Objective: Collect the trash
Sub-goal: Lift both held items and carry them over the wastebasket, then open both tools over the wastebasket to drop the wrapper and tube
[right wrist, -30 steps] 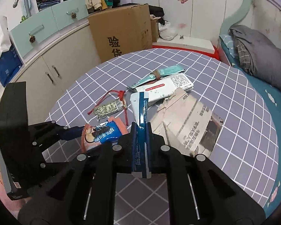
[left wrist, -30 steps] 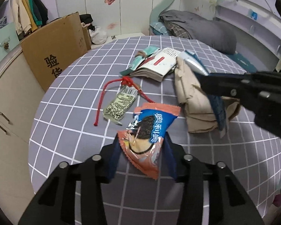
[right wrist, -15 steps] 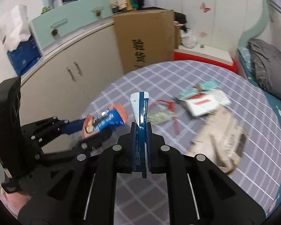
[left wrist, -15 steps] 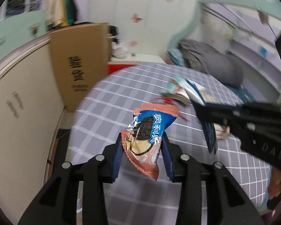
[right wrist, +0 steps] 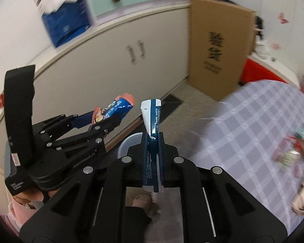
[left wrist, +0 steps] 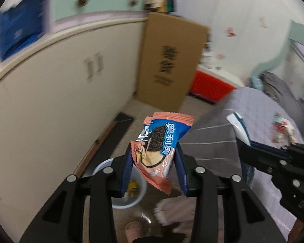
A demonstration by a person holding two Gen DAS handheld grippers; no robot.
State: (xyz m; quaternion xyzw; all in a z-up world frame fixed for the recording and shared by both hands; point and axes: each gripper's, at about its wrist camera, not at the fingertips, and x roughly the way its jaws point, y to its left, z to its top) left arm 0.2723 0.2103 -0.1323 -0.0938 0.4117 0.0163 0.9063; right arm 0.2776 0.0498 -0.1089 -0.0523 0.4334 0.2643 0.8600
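Pink-and-blue cookie wrapper (left wrist: 161, 147), navy-and-white sachet (right wrist: 152, 119), purple checked tablecloth (right wrist: 253, 125).

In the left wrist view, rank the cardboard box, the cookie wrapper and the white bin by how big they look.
1. Cardboard box, clearly the largest in frame.
2. Cookie wrapper, enlarged by being close to the camera in the left gripper.
3. White bin, partly hidden behind the gripper, so its rank against the wrapper is unsure.

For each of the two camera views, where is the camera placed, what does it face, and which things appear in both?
Left wrist: sits on the left hand-held gripper, facing down to the floor and white bin; cookie wrapper clamped; a slippered foot shows.
Right wrist: sits on the right hand-held gripper, facing the cabinets; blue-white packet clamped; the left hand shows.
Shared: bin, cardboard box, checked table, both wrappers, each other's gripper.
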